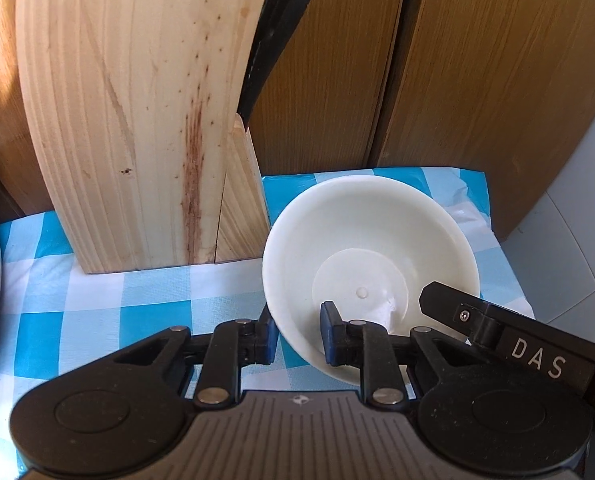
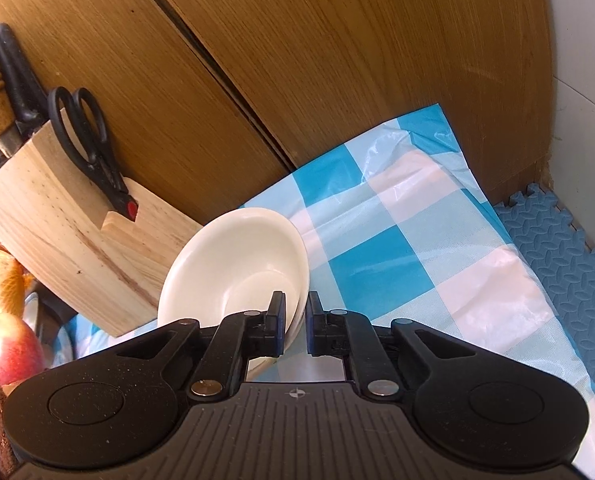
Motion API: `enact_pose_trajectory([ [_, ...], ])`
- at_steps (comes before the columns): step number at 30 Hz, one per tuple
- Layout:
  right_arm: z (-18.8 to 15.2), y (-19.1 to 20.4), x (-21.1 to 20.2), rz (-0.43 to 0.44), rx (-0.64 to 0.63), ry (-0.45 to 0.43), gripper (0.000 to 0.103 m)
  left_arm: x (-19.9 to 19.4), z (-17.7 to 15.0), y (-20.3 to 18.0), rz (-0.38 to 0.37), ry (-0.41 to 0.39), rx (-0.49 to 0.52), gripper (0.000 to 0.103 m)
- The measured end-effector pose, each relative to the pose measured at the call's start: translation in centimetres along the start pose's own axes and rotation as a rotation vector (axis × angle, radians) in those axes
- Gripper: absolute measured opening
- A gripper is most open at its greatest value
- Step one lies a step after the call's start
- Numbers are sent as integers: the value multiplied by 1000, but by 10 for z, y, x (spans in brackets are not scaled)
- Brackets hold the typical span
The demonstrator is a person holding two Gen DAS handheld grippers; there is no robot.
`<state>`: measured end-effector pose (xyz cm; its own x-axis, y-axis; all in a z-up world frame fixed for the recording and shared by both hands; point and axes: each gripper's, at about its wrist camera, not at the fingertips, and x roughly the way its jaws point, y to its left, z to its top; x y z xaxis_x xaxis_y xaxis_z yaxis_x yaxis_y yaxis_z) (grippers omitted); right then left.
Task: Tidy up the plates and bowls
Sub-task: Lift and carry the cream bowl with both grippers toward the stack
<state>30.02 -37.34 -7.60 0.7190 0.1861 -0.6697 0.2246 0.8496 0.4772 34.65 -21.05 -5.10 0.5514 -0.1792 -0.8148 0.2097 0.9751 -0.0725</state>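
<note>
A knife block stands left on the checked counter. Just right of it, the white bowl, seemingly tilted, has left tongs and right tongs each clamped on its rim.

The bowl looks like smooth, faintly glossy cream plastic. The knife block is pale raw wood, matt, with stained grain. The checked cloth is shiny, crinkled plastic sheet. The cabinet doors show matt wood-grain veneer. The floor mat is textured blue foam.
</note>
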Motion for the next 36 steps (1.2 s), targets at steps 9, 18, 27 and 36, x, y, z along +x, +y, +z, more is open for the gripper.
enact_pose_trajectory([
  [9,1,23,-42,29,-45,-58,14,-60,-1,8,-8,-84,8,17],
  [18,-6,54,-102,64,-82,-125,14,-135,-17,20,-31,-170,19,17],
  [27,-40,84,-170,119,-119,-196,14,-206,-59,35,-45,-244,60,17],
  [36,-85,99,-204,171,-137,-202,14,-245,-104,53,-44,-252,40,17],
])
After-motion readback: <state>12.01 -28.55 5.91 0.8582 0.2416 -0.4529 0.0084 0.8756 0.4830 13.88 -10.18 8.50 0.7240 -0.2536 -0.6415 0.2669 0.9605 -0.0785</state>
